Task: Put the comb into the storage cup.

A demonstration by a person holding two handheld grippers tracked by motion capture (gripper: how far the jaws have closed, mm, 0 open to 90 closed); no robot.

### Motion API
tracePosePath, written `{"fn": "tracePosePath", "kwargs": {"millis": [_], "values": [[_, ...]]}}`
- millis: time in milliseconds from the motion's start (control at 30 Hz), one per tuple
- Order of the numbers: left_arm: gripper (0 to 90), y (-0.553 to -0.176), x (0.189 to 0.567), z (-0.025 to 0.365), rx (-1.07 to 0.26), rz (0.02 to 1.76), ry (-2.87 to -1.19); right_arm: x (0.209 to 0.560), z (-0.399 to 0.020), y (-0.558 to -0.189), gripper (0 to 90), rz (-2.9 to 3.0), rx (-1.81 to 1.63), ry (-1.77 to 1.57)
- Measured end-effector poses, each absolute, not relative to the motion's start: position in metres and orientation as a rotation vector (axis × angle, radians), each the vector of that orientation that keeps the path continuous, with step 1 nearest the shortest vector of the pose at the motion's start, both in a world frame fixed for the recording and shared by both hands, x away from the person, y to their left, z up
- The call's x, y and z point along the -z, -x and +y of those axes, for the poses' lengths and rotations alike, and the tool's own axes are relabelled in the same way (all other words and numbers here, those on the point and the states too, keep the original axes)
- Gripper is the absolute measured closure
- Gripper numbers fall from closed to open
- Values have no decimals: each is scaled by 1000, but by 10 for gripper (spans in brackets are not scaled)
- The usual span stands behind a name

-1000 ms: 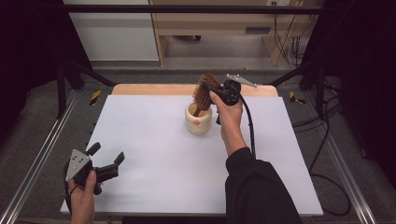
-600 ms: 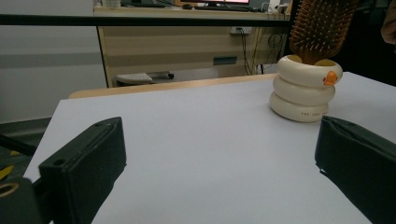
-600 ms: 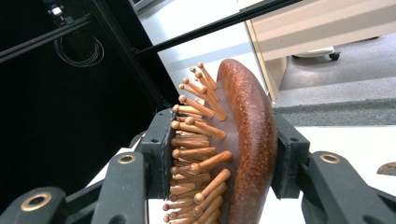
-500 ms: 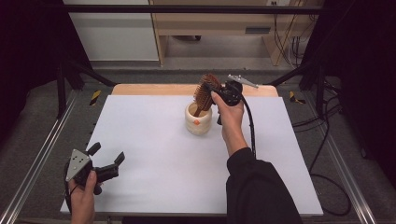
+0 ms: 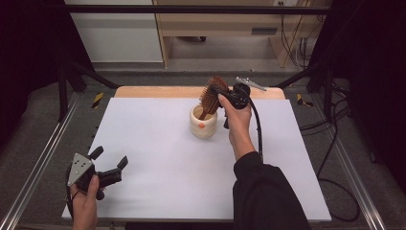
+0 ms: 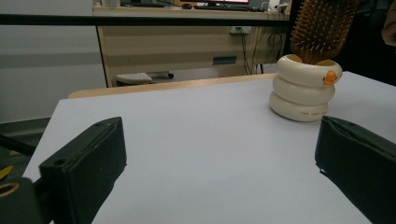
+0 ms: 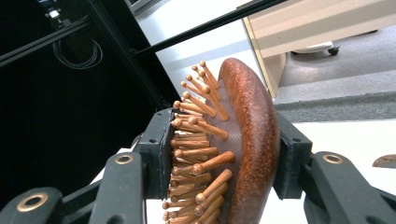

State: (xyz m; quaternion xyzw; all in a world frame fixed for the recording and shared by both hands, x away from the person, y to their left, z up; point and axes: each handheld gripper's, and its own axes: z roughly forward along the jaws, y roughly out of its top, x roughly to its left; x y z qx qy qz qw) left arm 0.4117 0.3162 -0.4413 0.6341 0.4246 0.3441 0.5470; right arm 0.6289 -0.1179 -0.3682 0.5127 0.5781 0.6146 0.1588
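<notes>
left gripper (image 5: 109,165): jaws wide apart, nothing between, at the table's (image 5: 158,158) near-left corner, well short of the cup | cup (image 5: 203,122): cream, ringed (orange mark) | right gripper (image 5: 221,94): clamped on the hairbrush (image 5: 211,96) head, handle down inside the cup

The brown wooden hairbrush (image 5: 209,97) stands in the cream ringed ceramic holder (image 5: 203,123). The holder sits toward the far middle of the white surface (image 5: 158,158).

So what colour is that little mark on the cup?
Orange, on the cream ringed cup; clearest in the left gripper view.
</notes>
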Motion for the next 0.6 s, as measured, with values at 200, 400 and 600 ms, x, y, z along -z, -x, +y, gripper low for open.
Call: {"fn": "tracePosePath", "kwargs": {"millis": [200, 400, 600], "values": [[21, -412, 441, 316, -815, 1006, -1504, 370, -120, -629, 488, 1646, -1756, -1480], [21, -412, 441, 316, -815, 1006, -1506, 371, -124, -630, 480, 1640, -1757, -1499], [21, -412, 441, 316, -814, 1006, -1507, 373, -127, -630, 474, 1635, -1771, -1514]]}}
